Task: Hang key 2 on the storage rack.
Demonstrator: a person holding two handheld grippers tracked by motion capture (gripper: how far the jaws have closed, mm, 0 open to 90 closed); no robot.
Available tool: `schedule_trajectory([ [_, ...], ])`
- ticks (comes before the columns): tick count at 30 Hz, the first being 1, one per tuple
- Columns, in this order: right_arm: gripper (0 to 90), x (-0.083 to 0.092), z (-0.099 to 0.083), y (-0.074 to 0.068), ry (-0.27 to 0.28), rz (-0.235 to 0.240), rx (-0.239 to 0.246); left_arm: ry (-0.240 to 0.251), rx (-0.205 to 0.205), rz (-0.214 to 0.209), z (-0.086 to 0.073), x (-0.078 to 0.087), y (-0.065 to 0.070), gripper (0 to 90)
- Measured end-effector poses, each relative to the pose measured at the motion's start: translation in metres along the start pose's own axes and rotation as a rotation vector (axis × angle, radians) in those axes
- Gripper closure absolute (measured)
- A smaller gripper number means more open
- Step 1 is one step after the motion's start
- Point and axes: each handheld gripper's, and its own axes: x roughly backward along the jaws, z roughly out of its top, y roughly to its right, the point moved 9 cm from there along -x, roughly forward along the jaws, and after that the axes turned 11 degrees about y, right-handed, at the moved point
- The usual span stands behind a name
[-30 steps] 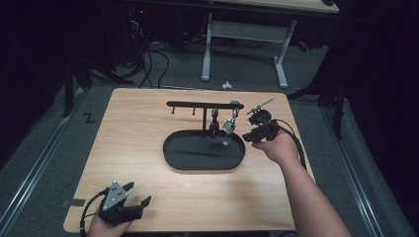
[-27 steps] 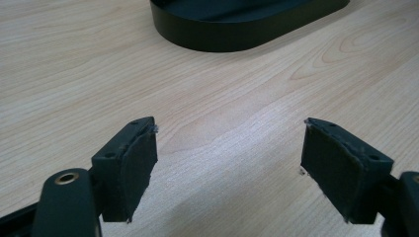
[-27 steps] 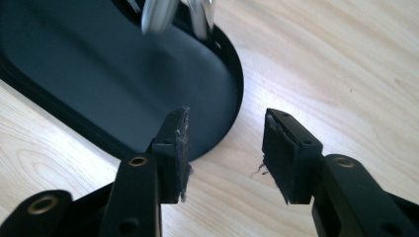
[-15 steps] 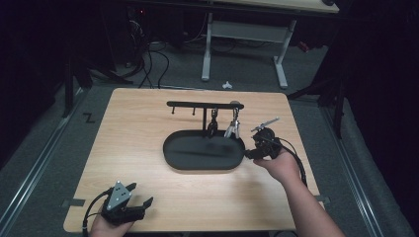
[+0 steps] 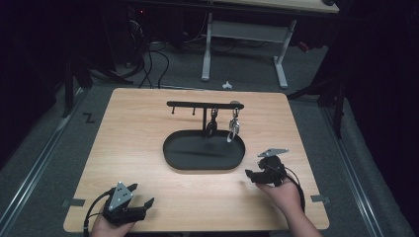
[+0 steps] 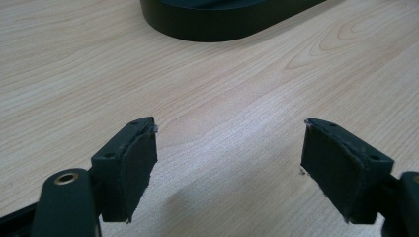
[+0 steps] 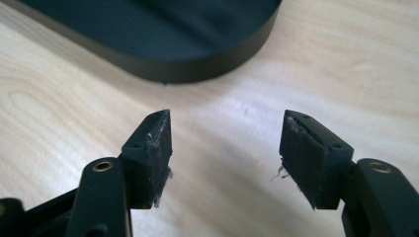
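A black oval tray (image 5: 173, 159) sits mid-table with a black rack (image 5: 197, 104) standing over it. From the rack's right half hang a dark clip (image 5: 212, 126) and a silver clip (image 5: 233, 127). My right gripper (image 5: 250, 174) rests low over the wood at the tray's front right; its jaws have just been opening and nothing is between them. In the right gripper view the right gripper (image 7: 227, 143) points at the tray wall (image 7: 173, 64). My left gripper (image 5: 147, 203) lies open at the table's front left corner. In its own view the left gripper (image 6: 230, 153) stands empty over bare wood, the tray (image 6: 217, 24) far ahead.
The wooden table (image 5: 306, 128) stands on a grey floor with dark surroundings. Behind it are a white desk frame (image 5: 242, 29) and loose cables (image 5: 148, 64). A small white object (image 5: 227, 85) lies on the floor just past the far edge.
My right gripper has pulled back from the silver clip on the rack, down and toward the front right of the table, its jaws wider. The left gripper has stayed put.
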Motion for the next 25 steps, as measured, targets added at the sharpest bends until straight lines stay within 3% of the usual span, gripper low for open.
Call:
schedule_trajectory([
  [4, 36.9, 0.007, -0.021, -0.005, 0.068, -0.027, -0.005, -0.005, -0.004, -0.002, -0.001, -0.001, 0.0, 21.9],
  [7, 38.1, 0.016, -0.041, -0.008, 0.167, -0.077, 0.026, -0.009, -0.006, -0.005, -0.001, -0.002, 0.001, 21.9],
  [10, 34.6, 0.024, -0.043, -0.011, 0.171, -0.04, -0.027, -0.008, -0.007, -0.01, 0.0, -0.004, 0.002, 21.9],
  [13, 34.9, 0.026, -0.043, -0.011, 0.186, -0.075, -0.011, -0.008, -0.01, -0.009, 0.001, -0.005, 0.003, 21.7],
  [16, 34.5, 0.023, -0.043, -0.009, 0.182, -0.076, -0.013, -0.007, -0.018, -0.01, 0.002, -0.005, 0.003, 21.8],
  [25, 34.7, 0.025, -0.048, 0.002, 0.186, -0.099, -0.061, 0.005, -0.009, -0.014, 0.004, -0.007, 0.002, 21.6],
])
